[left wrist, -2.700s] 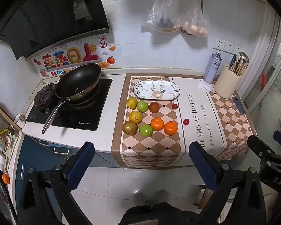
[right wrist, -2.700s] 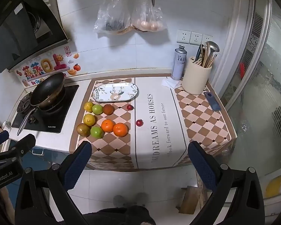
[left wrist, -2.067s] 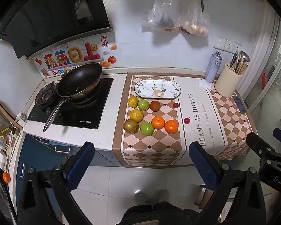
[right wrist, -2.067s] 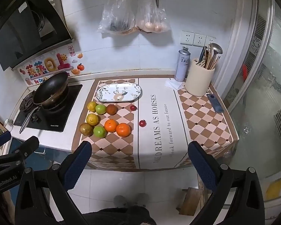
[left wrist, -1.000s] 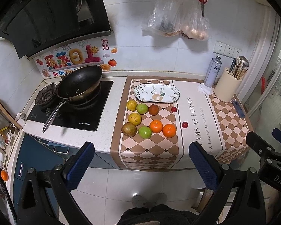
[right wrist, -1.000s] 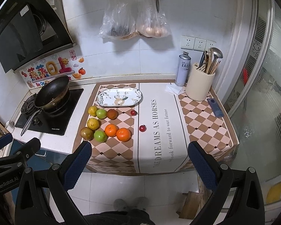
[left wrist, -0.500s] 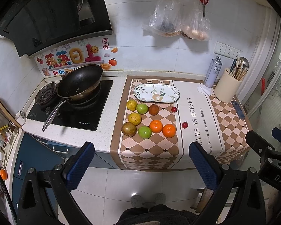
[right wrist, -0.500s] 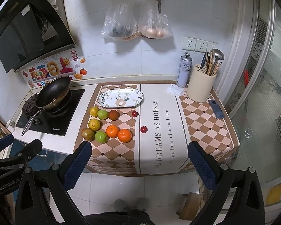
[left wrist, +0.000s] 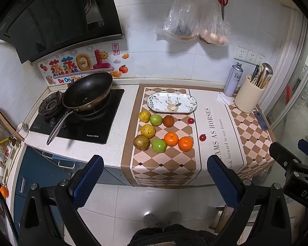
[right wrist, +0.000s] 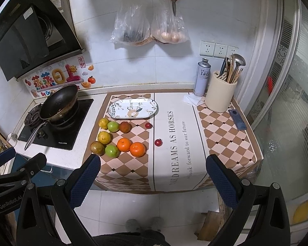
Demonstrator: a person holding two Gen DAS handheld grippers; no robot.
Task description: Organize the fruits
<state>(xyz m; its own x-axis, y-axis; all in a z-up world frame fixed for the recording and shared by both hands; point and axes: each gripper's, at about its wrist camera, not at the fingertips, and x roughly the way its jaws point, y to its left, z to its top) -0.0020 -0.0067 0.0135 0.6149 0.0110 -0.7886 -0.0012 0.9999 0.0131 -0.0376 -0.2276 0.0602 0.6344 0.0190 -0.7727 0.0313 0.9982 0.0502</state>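
Fruits [left wrist: 160, 132] lie loose on the checked mat [left wrist: 164, 164], just in front of the bare oval plate [left wrist: 171, 103]; two small red ones sit apart. Left gripper [left wrist: 154, 181] and right gripper [right wrist: 152, 179], both spread wide and carrying nothing, hover well back. Best approach: descend on one outer orange [right wrist: 137, 149], straddling it squarely.

Your left black plastic two-finger gripper [left wrist: 155, 173] and right black plastic two-finger gripper [right wrist: 153, 172] each carry dimpled blue rubber pads [left wrist: 87, 179] on angular black arms dotted with silver screws, with white "GenRobot.AI" lettering on the left one's side, above your dark clothing and grey slippers [left wrist: 163, 219].
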